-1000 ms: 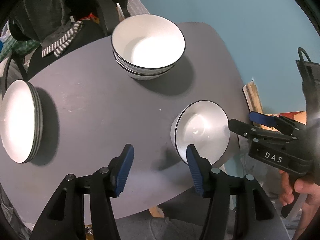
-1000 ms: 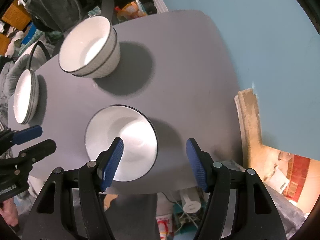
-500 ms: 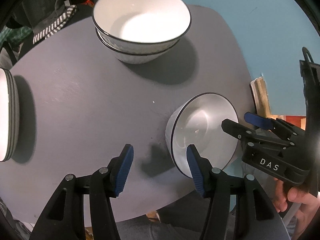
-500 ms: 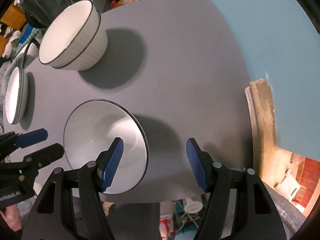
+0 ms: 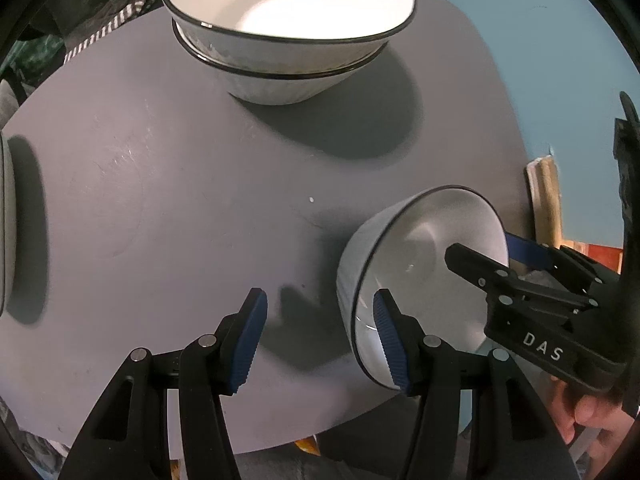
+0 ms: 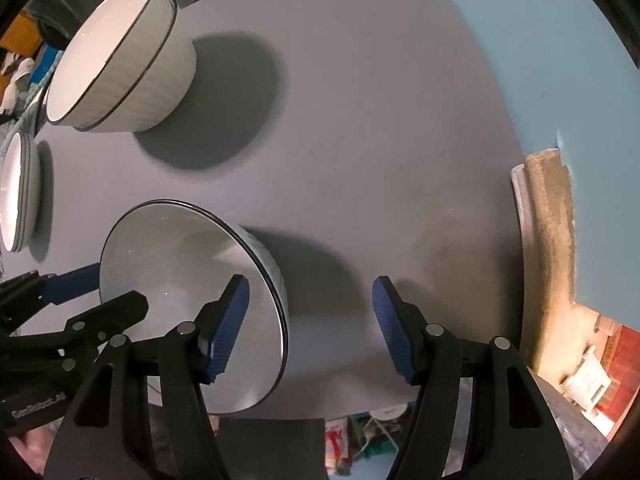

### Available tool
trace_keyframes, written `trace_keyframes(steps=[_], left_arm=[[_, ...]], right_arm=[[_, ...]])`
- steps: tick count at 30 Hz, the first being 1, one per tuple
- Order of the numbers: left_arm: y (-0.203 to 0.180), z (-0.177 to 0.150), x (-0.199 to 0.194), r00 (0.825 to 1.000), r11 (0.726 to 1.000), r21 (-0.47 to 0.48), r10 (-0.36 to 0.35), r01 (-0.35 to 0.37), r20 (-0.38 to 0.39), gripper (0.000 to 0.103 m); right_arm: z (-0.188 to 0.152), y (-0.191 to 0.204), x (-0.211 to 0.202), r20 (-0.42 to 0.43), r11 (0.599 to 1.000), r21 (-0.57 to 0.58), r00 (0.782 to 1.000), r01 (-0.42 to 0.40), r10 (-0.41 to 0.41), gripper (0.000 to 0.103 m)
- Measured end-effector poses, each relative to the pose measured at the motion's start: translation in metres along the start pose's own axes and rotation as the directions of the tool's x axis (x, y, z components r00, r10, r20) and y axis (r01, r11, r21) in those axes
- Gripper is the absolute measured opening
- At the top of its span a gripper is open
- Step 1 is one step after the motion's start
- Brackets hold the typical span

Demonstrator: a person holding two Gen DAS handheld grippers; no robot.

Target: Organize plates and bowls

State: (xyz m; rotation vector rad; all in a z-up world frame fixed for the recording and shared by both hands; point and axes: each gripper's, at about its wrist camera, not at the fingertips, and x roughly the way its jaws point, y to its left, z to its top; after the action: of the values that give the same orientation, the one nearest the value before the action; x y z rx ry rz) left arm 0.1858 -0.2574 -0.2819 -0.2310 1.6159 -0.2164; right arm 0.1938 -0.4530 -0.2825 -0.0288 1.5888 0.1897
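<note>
Both claws stand released: our left gripper [image 5: 318,342] hangs low over the near edge of the grey table [image 5: 160,200] with its blue pads spread and nothing between them, and our right gripper [image 6: 310,330] is just as wide. We hold the right one so that its left pad sits inside the lone bowl [image 6: 188,300] while the other pad hangs outside the wall, the rim between them, which we judge is the set-up for pinching that rim. No pad presses the wall yet as far as we can tell. The lone bowl rests at the near right part of the table, close to the edge, so a clumsy squeeze could nudge it off. Farther back sit the stacked bowls [image 5: 288,28], two nested, the likely home for this one. A plate stack [image 6: 18,192] waits at the far left, well apart from both.
</note>
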Motion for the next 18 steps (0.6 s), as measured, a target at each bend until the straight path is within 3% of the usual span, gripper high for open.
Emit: trace_keyframes(steps=[7, 12, 18], left_arm=[[0.000, 0.003, 0.010, 1.000, 1.000, -0.014, 0.002, -0.002, -0.017, 0.056], [-0.004, 0.005, 0.013, 1.000, 1.000, -0.013, 0.005, -0.005, -0.023, 0.055], [-0.016, 0.012, 0.018, 0.999, 1.000, -0.010, 0.007, -0.008, -0.031, 0.037]], right_arm=[[0.002, 0.008, 0.008, -0.025, 1.000, -0.030, 1.000, 0.005, -0.005, 0.063], [0.008, 0.015, 0.014, -0.053, 0.999, -0.045, 0.999, 0.004, -0.007, 0.049], [0.013, 0.019, 0.018, -0.055, 0.999, -0.045, 0.998, 0.003, -0.006, 0.042]])
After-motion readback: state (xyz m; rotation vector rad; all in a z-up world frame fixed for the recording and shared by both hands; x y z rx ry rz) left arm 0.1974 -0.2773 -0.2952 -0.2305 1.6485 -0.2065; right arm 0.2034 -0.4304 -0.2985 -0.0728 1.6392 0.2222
